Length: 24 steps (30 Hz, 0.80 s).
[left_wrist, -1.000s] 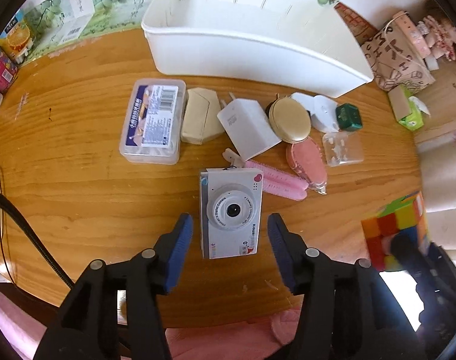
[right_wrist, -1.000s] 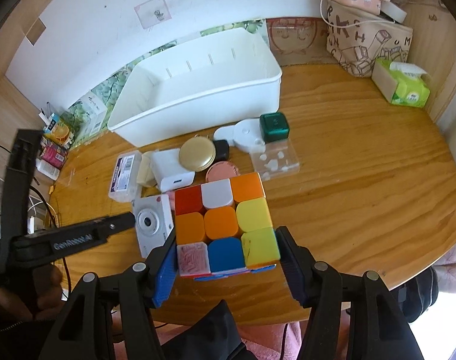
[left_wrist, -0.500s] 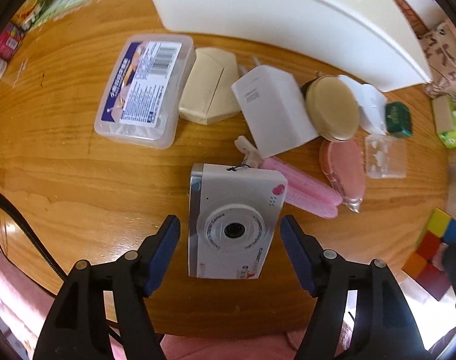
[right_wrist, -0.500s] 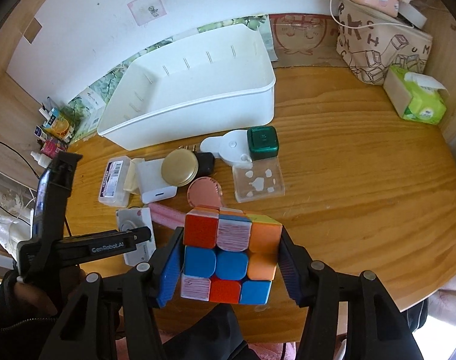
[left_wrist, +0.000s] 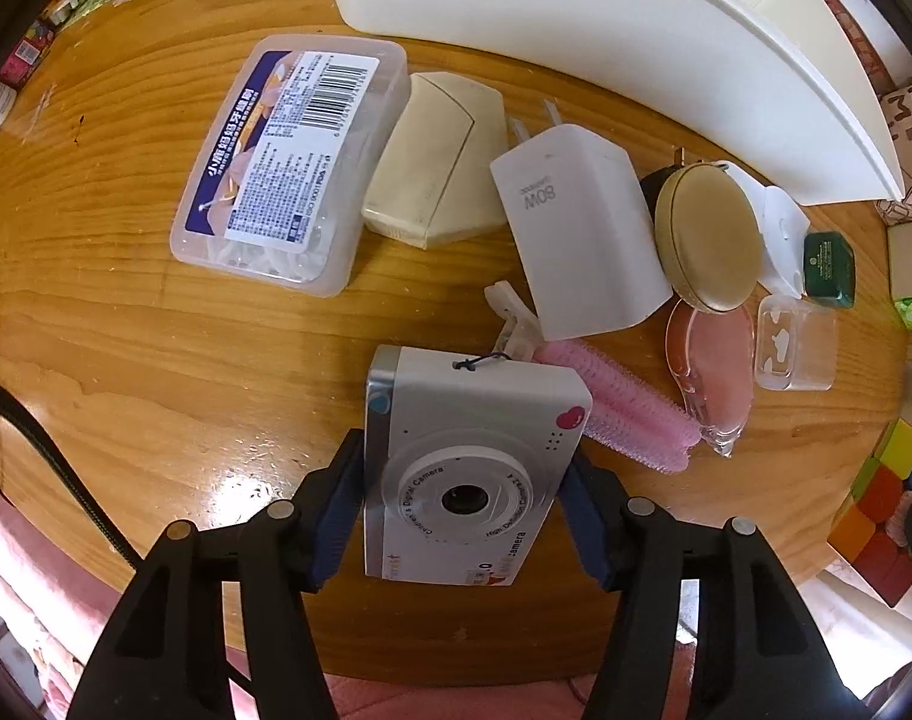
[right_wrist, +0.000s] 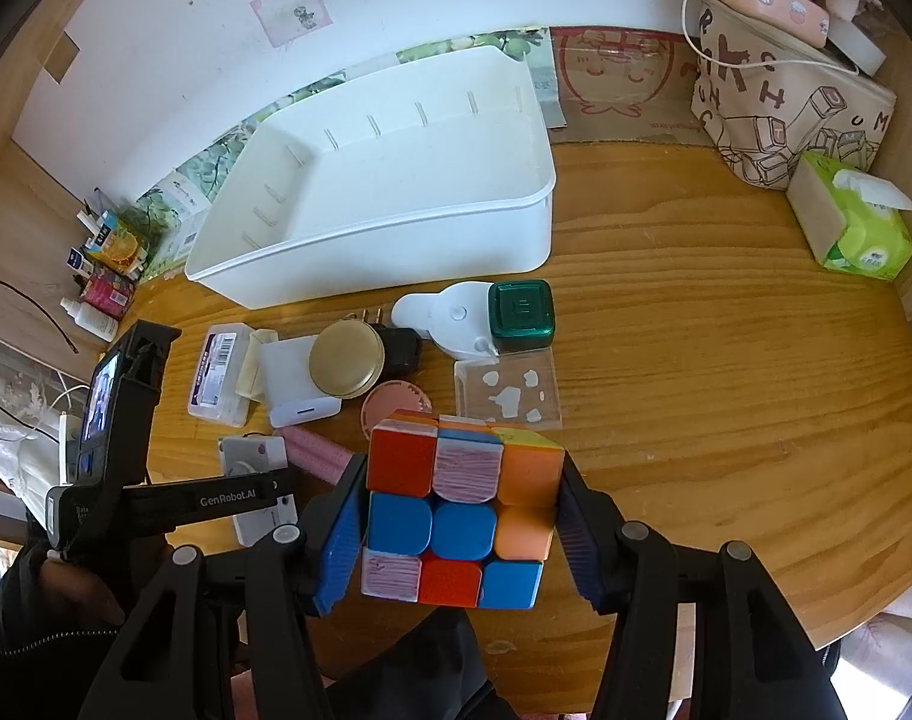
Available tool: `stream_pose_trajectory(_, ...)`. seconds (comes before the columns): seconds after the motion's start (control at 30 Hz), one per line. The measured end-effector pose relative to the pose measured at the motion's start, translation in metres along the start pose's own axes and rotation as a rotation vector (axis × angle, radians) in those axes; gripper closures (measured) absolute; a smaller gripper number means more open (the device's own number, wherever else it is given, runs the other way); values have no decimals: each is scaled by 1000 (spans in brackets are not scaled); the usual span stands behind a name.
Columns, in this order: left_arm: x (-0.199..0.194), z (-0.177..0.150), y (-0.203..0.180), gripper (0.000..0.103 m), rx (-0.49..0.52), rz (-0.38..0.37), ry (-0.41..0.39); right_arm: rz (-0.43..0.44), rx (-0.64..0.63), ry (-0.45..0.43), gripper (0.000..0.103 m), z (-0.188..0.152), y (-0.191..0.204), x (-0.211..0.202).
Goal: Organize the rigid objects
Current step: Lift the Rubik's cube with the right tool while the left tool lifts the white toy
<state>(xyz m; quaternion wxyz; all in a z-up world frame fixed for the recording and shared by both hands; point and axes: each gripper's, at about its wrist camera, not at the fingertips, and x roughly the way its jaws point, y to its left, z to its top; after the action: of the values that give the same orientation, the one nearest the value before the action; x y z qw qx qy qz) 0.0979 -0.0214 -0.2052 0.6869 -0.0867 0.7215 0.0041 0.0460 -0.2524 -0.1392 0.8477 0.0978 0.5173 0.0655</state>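
Left claw [left_wrist: 462,516] apparently pinching camera [left_wrist: 474,462]; right claw [right_wrist: 456,516] grips cube [right_wrist: 456,510].

We see a wooden table [right_wrist: 726,372] carrying a white bin [right_wrist: 396,240], a labelled plastic box [left_wrist: 288,162], a beige case [left_wrist: 438,156], a charger [left_wrist: 582,228], a camera [left_wrist: 468,462], a pink brush [left_wrist: 630,420], a clear box [right_wrist: 507,390] and a tissue pack [right_wrist: 852,222].

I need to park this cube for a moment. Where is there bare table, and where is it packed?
Bare wood lies right of the clear case, out toward the tissue pack. The white bin is empty. Between bin and camera it is crowded.
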Motion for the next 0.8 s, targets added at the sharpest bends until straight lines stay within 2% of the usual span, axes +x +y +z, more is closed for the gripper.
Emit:
stream_pose_trajectory(0.23, -4, 0, 11, 41, 23, -7, -32, -9, 14, -11, 45, -8, 11, -4)
stream_pose_trajectory(0.53, -40, -16, 24, 42, 135, -14, -135, -19, 27, -74, 45, -28, 43, -16)
stream_pose_trajectory(0.77, -95, -21, 37, 42, 228, -20, -273, -36, 21, -146, 45, -35, 70, -28)
stream_pose_trajectory(0.8, -99, -23, 40, 42, 228, -13, -352, -40, 13, -162, 45, -34, 73, -31)
